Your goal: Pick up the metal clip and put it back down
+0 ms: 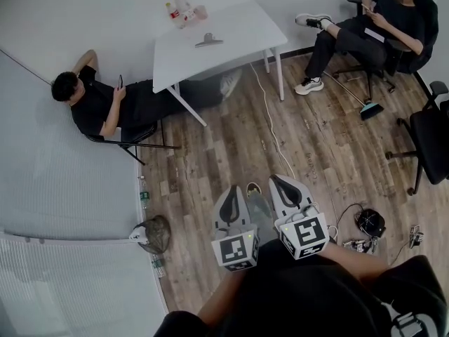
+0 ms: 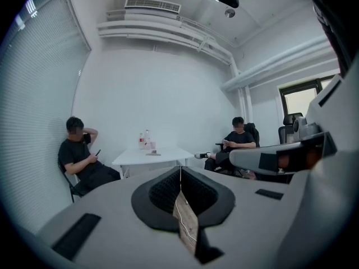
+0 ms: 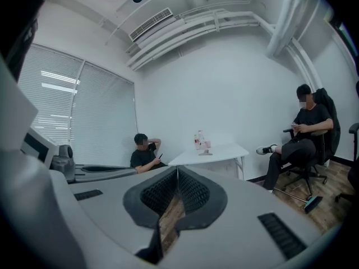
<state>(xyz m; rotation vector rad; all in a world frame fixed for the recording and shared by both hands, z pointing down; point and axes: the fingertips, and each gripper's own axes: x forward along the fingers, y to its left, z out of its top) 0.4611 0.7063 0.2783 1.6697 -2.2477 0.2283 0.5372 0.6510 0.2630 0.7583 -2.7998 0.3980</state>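
Jaws pressed together and empty on left gripper (image 1: 234, 194) and right gripper (image 1: 283, 185).
Well ahead of both pairs of fingers, the metal clip (image 1: 209, 41) lies on the white table (image 1: 242, 23).

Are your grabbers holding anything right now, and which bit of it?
Nothing. The left gripper and right gripper are both shut and empty; the clip lies on the table, far off.
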